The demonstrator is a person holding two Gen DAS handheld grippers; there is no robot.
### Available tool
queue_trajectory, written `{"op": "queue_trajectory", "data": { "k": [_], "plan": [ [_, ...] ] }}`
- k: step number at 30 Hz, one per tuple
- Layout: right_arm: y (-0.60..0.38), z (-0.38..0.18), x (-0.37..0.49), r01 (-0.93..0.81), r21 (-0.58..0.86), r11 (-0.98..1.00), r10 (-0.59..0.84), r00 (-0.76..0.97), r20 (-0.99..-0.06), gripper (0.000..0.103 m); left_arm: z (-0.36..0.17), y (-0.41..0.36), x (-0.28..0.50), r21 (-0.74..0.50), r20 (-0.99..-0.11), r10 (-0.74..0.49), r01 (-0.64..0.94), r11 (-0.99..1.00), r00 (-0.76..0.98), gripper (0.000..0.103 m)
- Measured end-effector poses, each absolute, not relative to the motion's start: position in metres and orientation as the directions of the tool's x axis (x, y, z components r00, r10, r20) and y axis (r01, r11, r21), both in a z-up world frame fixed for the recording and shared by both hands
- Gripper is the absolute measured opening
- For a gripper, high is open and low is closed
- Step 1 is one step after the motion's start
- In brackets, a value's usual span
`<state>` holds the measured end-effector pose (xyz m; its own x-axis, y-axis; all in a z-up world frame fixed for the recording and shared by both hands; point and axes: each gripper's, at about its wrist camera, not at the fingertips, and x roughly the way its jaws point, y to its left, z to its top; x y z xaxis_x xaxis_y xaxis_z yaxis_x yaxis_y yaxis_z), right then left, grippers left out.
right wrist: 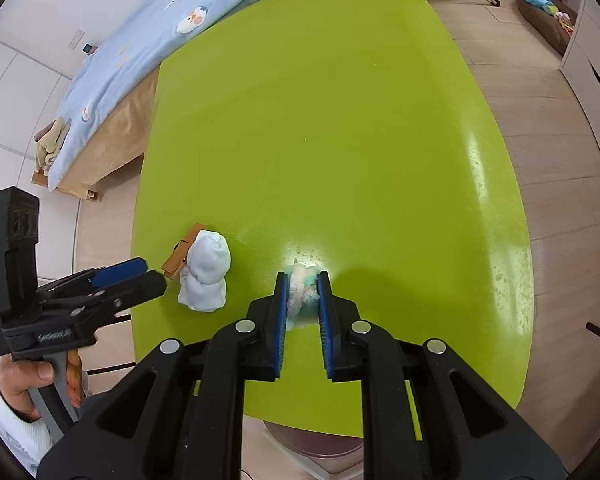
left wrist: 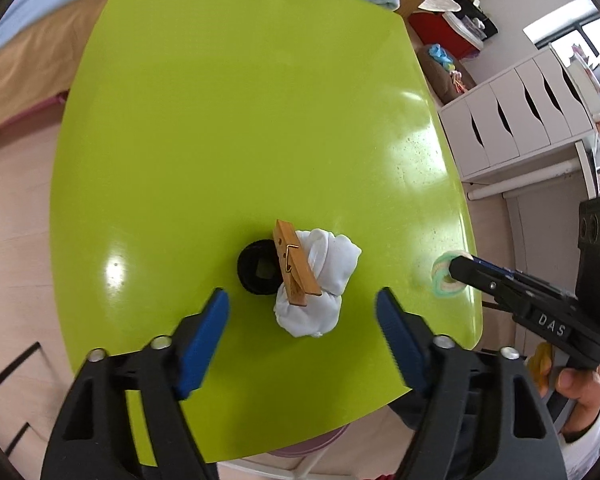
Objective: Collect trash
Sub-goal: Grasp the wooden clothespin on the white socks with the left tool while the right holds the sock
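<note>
On the lime-green table (left wrist: pixel 240 120) lies a white rolled cloth (left wrist: pixel 328 268) with a wooden clothespin (left wrist: pixel 294 264) across it and a black ring (left wrist: pixel 254 270) against its left side. My left gripper (left wrist: pixel 302 300) hangs open just above them, its blue pads either side of the cloth and not touching it. In the right wrist view the left gripper (right wrist: pixel 150 274) points at the cloth (right wrist: pixel 206 276) and clothespin (right wrist: pixel 180 258). My right gripper (right wrist: pixel 302 278) is shut on a fluffy pastel ring (right wrist: pixel 300 294), white, pink and green. That ring (left wrist: pixel 444 274) sits low over the table's right edge.
A bed with a light-blue duvet (right wrist: pixel 140 40) runs along the table's far left side. White drawers (left wrist: pixel 512 120), a red box (left wrist: pixel 444 28) and a brown cushion (right wrist: pixel 544 20) stand on the wooden floor to the right. A round stool (right wrist: pixel 312 444) sits under the near edge.
</note>
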<state>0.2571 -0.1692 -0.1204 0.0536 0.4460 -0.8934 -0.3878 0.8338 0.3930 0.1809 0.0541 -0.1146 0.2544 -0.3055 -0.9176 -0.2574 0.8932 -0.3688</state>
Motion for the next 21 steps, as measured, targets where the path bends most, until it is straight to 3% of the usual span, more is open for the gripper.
{"op": "queue_trajectory", "data": {
  "k": [3, 10, 16, 18, 21],
  "plan": [
    [-0.168, -0.121, 0.258, -0.387, 0.393, 0.834, 0.446, 0.053, -0.893, 0.014, -0.116, 0.052, 0.180, -0.384, -0.912, -0.319, -0.268, 0.883, 0.258, 0.054],
    [-0.167, -0.123, 0.259, -0.388, 0.390, 0.835, 0.443, 0.054, -0.895, 0.014, -0.124, 0.050, 0.183, -0.412, -0.904, -0.348, -0.290, 0.864, 0.248, 0.049],
    [-0.168, -0.125, 0.260, -0.390, 0.385, 0.837, 0.439, 0.056, -0.897, 0.014, -0.130, 0.049, 0.183, -0.414, -0.905, -0.351, -0.312, 0.855, 0.240, 0.033],
    [-0.168, -0.125, 0.260, -0.391, 0.385, 0.836, 0.439, 0.055, -0.897, 0.014, -0.131, 0.049, 0.183, -0.413, -0.906, -0.352, -0.312, 0.856, 0.234, 0.023],
    [-0.169, -0.125, 0.260, -0.392, 0.385, 0.836, 0.439, 0.055, -0.897, 0.014, -0.131, 0.051, 0.183, -0.411, -0.907, -0.347, -0.316, 0.855, 0.239, 0.020]
  ]
}}
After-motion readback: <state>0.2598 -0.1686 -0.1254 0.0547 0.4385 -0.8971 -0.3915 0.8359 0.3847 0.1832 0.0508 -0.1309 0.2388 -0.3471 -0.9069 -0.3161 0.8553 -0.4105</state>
